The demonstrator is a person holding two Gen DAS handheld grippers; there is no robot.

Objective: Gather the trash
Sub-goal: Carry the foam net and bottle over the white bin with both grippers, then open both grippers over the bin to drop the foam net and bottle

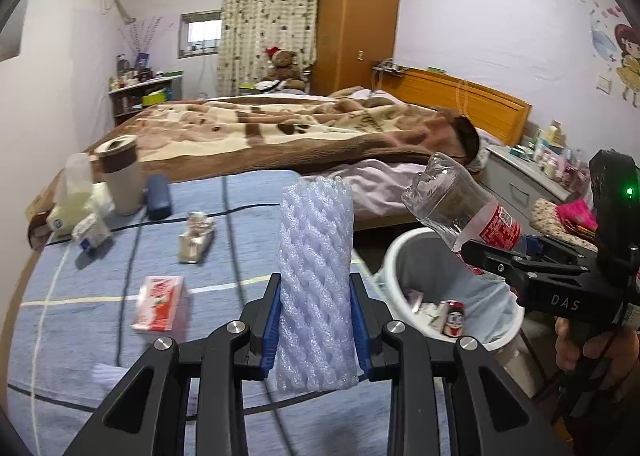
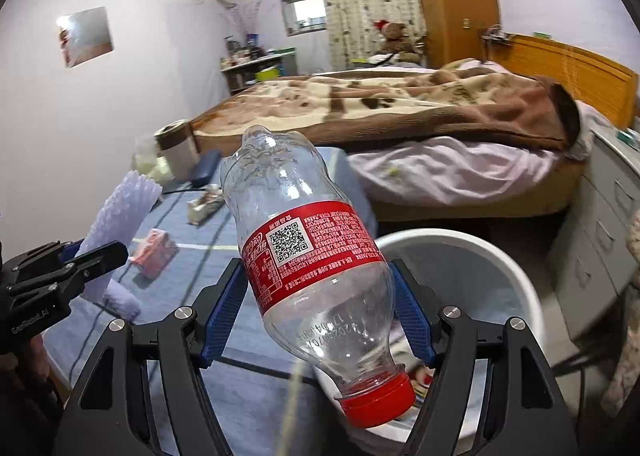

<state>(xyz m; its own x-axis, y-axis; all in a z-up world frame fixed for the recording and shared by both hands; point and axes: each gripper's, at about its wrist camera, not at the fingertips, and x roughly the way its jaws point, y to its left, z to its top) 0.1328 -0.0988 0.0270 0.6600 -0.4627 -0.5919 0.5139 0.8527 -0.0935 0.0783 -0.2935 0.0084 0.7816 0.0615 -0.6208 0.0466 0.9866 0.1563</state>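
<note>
My left gripper (image 1: 316, 320) is shut on a pale lilac foam net sleeve (image 1: 316, 288), held upright above the blue striped cloth table (image 1: 100, 356). My right gripper (image 2: 320, 296) is shut on an empty clear plastic bottle (image 2: 304, 256) with a red label and red cap, tilted cap-down over the white trash bin (image 2: 500, 256). The bin (image 1: 400, 252) stands beside the table's right edge and holds a can and some wrappers. The bottle (image 1: 460, 208) and right gripper also show in the left wrist view. The sleeve (image 2: 120, 212) shows in the right wrist view.
On the table lie a pink carton (image 1: 160, 302), a crumpled wrapper (image 1: 196, 240), a small white pack (image 1: 90, 234), a dark case (image 1: 159, 196), a beige cup (image 1: 120, 176) and a tissue pack (image 1: 74, 196). A bed (image 1: 300, 128) lies behind, a drawer unit (image 2: 600, 224) to the right.
</note>
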